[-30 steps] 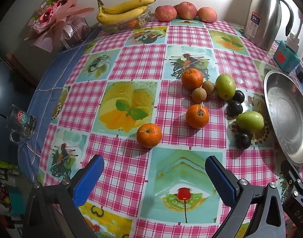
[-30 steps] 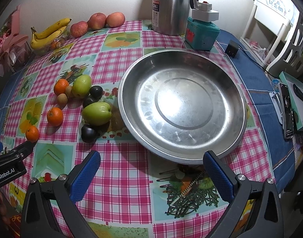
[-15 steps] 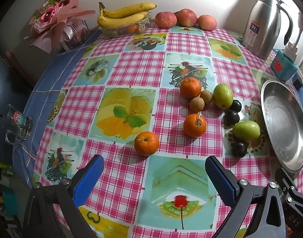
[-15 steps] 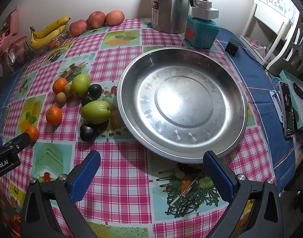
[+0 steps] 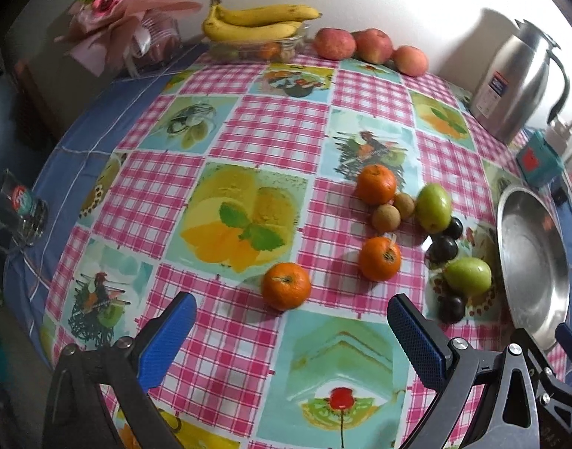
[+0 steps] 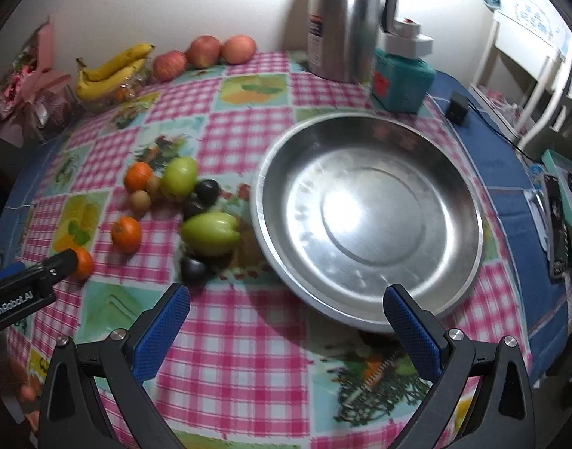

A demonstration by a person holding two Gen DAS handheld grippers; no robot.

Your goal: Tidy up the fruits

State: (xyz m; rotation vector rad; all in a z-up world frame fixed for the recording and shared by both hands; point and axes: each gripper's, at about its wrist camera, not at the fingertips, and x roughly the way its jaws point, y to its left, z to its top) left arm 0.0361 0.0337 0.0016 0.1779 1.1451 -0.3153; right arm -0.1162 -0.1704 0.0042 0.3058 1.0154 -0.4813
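A loose group of fruit lies on the checked tablecloth: three oranges, the nearest (image 5: 286, 286) just ahead of my left gripper (image 5: 291, 331), two green fruits (image 5: 468, 276) (image 6: 210, 233), dark plums (image 6: 192, 268) and small brown fruits (image 5: 386, 217). An empty steel pan (image 6: 368, 220) sits to their right, ahead of my right gripper (image 6: 286, 320). Both grippers are open and empty, above the table near its front. The left gripper's body (image 6: 24, 288) shows in the right wrist view, partly covering the nearest orange.
Bananas (image 5: 260, 22) on a clear container and three apples (image 5: 372, 45) line the back wall. A steel thermos (image 6: 346, 18) and a teal box (image 6: 402, 82) stand behind the pan. A pink bouquet (image 5: 125, 18) is at back left, a glass mug (image 5: 20, 220) at the left edge.
Both grippers have pulled back and tilted slightly: the fruit looks a little farther in the left view, and the pan has shifted right in the right view. Nothing on the table moved.
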